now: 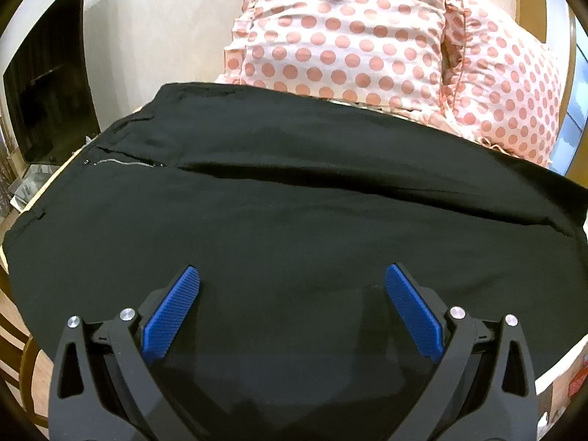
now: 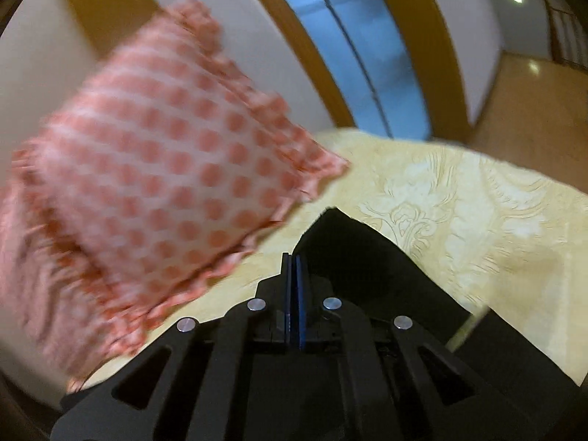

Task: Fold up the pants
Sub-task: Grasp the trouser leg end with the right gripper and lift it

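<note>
The left gripper (image 1: 292, 275) had its blue pads (image 1: 172, 312) spread wide just above the black pants (image 1: 294, 191), gripping nothing, probably poised to pin or take the near edge. The right gripper (image 2: 294, 257) had its pads pressed together on a raised corner of the pants (image 2: 352, 242), apparently to carry it over for a fold. The pants lay across a cream patterned bedspread (image 2: 459, 202), beside polka-dot pillows (image 1: 349, 29).

Black-framed left gripper (image 1: 292, 275) and right gripper (image 2: 294, 257), ribbed blue pads (image 1: 171, 316), silver round screws (image 1: 126, 314).
</note>
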{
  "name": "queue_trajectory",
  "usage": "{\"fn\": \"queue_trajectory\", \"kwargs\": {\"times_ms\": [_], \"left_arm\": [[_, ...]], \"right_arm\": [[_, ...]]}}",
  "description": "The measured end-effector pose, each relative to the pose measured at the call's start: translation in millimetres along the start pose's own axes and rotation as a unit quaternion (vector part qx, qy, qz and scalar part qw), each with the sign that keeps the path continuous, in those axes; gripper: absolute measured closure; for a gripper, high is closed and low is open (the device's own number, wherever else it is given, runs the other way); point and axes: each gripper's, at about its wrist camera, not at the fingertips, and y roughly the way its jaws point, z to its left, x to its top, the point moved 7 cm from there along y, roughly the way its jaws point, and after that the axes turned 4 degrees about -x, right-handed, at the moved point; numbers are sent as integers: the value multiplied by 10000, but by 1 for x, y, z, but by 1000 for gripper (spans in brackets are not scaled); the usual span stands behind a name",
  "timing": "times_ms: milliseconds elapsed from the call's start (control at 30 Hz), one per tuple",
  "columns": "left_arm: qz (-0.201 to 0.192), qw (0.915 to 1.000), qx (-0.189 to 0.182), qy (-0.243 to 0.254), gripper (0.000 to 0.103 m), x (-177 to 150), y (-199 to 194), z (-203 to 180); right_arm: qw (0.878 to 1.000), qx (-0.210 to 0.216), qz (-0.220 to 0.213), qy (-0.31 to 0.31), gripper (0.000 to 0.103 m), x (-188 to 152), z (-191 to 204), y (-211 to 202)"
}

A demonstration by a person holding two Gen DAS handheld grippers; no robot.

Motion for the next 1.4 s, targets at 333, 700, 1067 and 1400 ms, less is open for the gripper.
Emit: {"fn": "queue_trajectory", "kwargs": {"times_ms": [333,700,1067,1400], "left_arm": [[-338,9994,29,11,2,14,-23,-3],[-323,9993,61,-157,2,16,-29,5],[-206,9958,-439,-781,2,34,-24,27],[-602,9936,-275,-917,2,126,-16,73]], "right_arm": [[9957,361,409,746,100,-98,-79,-94],[9748,860,878,1863,65,-109,-104,-83],[9741,732,886,1949,100,-105,-107,-64],[9724,862,408,2130,100,-98,-135,-105]]}}
